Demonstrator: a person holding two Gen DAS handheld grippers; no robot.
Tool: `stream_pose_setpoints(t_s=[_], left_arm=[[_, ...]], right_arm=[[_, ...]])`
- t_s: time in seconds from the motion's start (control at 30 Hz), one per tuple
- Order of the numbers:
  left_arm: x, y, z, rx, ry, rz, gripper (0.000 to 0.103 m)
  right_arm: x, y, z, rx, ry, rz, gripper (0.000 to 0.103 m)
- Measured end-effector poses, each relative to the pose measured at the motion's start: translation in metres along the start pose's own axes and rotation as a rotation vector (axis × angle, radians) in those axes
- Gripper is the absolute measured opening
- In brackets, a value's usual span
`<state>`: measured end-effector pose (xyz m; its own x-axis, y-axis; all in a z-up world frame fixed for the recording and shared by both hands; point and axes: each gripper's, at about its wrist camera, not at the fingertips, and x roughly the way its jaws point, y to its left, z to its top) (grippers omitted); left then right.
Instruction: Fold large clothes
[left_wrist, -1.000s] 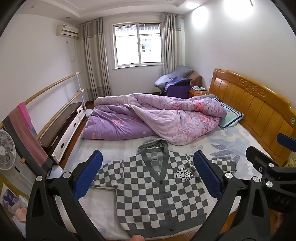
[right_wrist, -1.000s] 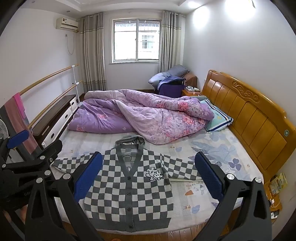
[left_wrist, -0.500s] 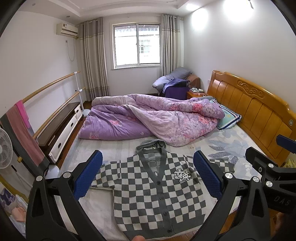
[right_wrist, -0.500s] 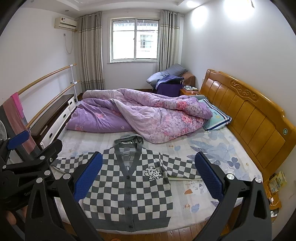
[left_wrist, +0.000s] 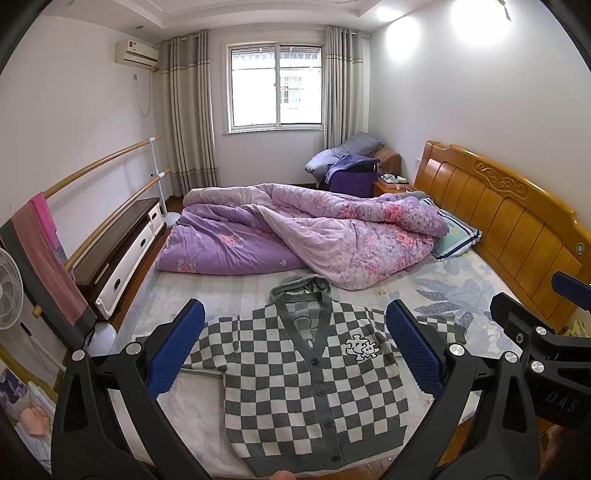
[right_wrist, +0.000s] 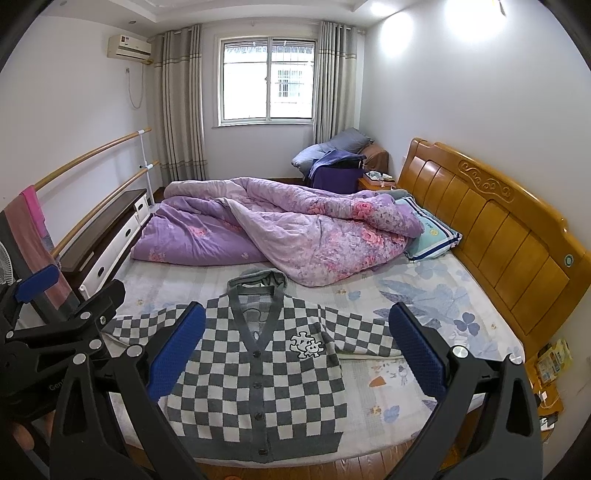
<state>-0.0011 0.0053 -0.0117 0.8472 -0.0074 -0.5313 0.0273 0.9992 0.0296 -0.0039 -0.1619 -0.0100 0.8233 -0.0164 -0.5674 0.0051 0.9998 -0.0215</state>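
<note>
Floral-sheeted bed (right_wrist: 424, 295) bears flat knitted checkered cardigan (right_wrist: 255, 380); both grippers' jaws spread, empty.

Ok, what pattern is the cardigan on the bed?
Grey-and-white checks on the cardigan, clearest in the right wrist view.

Both views have drawn back slightly — cardigan (left_wrist: 310, 384) sits lower; nothing else moved.

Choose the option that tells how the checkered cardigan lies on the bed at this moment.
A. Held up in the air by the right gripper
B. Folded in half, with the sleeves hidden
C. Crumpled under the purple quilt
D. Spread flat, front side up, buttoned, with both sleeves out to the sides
D: the checkered cardigan lies flat on the bed, buttons closed, sleeves out to both sides; both grippers are open and hold nothing.
</note>
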Motion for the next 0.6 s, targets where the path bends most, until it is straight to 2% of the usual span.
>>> stream_pose_setpoints(t_s=[0.6], left_arm=[[-0.0011,0.0065,-0.0002,-0.001,0.000,0.000,0.098]], right_arm=[[0.0001,0.0064,-0.0004,0.002,0.002,0.005,0.096]])
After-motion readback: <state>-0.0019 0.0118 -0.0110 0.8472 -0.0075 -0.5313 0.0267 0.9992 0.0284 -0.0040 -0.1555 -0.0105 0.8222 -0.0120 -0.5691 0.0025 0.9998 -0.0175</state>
